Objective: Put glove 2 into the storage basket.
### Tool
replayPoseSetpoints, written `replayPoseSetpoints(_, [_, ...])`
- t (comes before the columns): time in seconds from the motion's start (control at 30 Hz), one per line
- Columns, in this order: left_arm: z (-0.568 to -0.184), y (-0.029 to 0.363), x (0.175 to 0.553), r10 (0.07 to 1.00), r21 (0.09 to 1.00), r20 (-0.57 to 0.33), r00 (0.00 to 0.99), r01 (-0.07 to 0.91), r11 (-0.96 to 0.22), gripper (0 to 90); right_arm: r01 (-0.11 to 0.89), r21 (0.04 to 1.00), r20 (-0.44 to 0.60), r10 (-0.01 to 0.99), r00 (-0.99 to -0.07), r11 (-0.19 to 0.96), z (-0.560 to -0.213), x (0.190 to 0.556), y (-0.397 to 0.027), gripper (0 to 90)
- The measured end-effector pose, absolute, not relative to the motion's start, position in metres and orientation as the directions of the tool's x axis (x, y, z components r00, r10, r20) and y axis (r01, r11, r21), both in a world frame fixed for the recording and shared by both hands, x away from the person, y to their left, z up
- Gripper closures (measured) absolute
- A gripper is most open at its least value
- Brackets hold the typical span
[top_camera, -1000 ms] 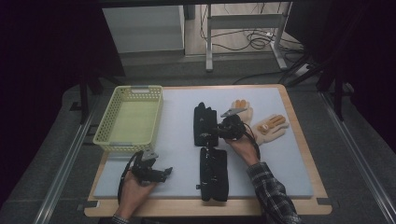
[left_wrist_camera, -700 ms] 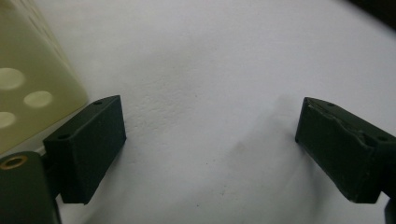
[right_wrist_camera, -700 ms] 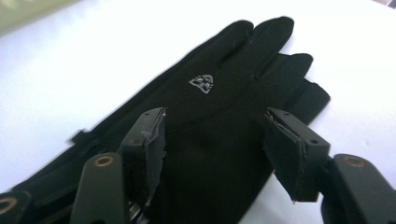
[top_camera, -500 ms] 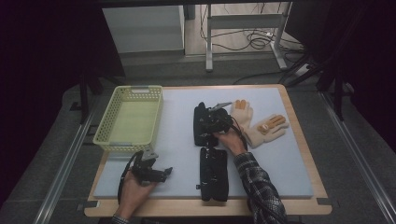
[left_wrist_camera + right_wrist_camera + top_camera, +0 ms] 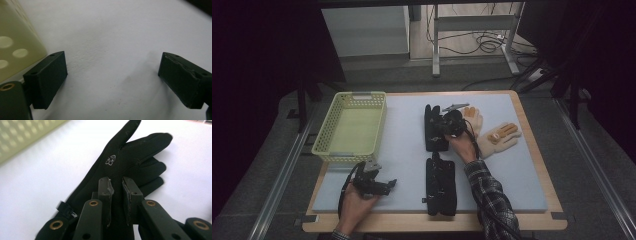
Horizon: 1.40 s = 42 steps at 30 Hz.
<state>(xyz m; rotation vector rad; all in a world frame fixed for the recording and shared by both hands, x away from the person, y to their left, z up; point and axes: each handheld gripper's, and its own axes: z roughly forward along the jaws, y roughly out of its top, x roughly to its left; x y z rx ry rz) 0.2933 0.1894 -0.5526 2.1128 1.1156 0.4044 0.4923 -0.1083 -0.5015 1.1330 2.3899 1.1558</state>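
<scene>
Two claws: right claw just closed, pinching black glove, cuff cut off; left claw open.

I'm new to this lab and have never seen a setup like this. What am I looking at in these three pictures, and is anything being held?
A person sits at a table covered by a pale mat, holding a handheld two-jaw gripper in each hand. The high view looks down from above; the other two pictures come from small cameras riding on each gripper, looking along its black jaws.

On the mat lie a yellow-green basket, two black gloves, one farther and one nearer, and two tan gloves.

The left gripper rests near the basket with its jaws wide apart and nothing between them. The right gripper sits over the farther black glove; its jaws have just been closing and look pinched on the glove's fabric, so it appears to be grasping that glove.
</scene>
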Motion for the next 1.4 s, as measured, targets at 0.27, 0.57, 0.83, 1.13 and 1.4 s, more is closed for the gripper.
replayPoseSetpoints(0.27, [-0.553, 0.189, 0.293, 0.814, 0.709, -0.047, 0.580, 0.593, -0.381, 8.8, 0.526, 0.779, 0.143, 0.720, -0.679, 0.342, -0.469, 0.467, -0.120, 77.1])
replayPoseSetpoints(0.57, [-0.553, 0.189, 0.293, 0.814, 0.710, -0.050, 0.579, 0.593, -0.379, 8.8, 0.481, 0.810, 0.144, 0.681, -0.718, 0.335, -0.444, 0.414, -0.126, 77.1])
replayPoseSetpoints(0.83, [-0.553, 0.189, 0.293, 0.813, 0.710, -0.048, 0.580, 0.592, -0.381, 8.8, 0.407, 0.841, 0.037, 0.711, -0.702, 0.358, -0.423, 0.400, -0.135, 77.0])
replayPoseSetpoints(1.13, [-0.553, 0.189, 0.293, 0.813, 0.710, -0.050, 0.580, 0.593, -0.379, 8.8, 0.450, 0.838, 0.076, 0.751, -0.655, 0.308, -0.426, 0.421, -0.145, 77.0])
replayPoseSetpoints(1.4, [-0.553, 0.189, 0.293, 0.813, 0.711, -0.048, 0.581, 0.592, -0.380, 8.8, 0.503, 0.825, 0.191, 0.712, -0.675, 0.255, -0.429, 0.399, -0.148, 76.8])
